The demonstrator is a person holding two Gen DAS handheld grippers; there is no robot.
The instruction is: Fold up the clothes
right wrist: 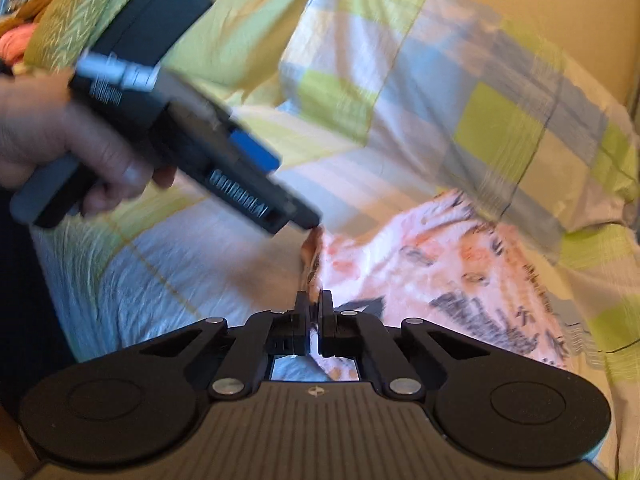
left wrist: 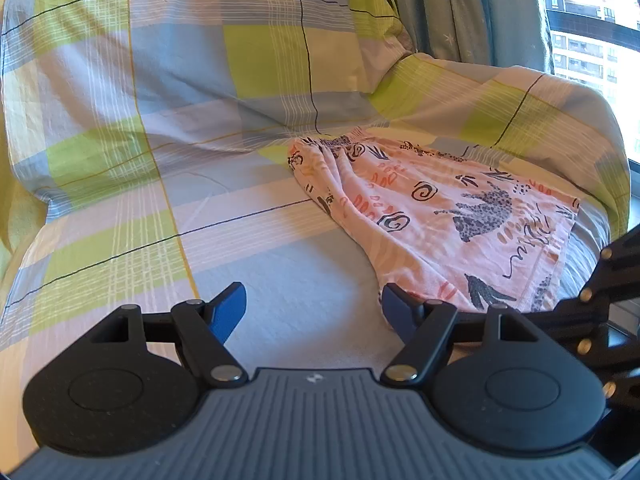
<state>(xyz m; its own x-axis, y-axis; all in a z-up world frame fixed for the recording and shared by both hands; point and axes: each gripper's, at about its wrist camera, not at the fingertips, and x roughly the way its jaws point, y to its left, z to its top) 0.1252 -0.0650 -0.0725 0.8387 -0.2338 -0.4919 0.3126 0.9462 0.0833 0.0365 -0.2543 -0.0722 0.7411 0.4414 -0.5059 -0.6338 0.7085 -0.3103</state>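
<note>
A bed (left wrist: 312, 320) fills most of both views, covered with a checked sheet (left wrist: 120, 248) in lime green, pale blue and white crossed by thin dark lines. A bulky duvet (left wrist: 192, 64) in the same check is heaped along the far side, with a second fold of it (left wrist: 520, 112) rising to the right. Behind it hang grey-blue curtains (left wrist: 452, 4) in soft pleats. To their right a window (left wrist: 588, 20) shows high-rise buildings in bright daylight, which washes warm across the bedding. In the right wrist view, a green pillow with a zigzag pattern (right wrist: 80, 12) lies at the upper left, and a plain yellowish wall (right wrist: 560, 12) stands behind the bedding.
</note>
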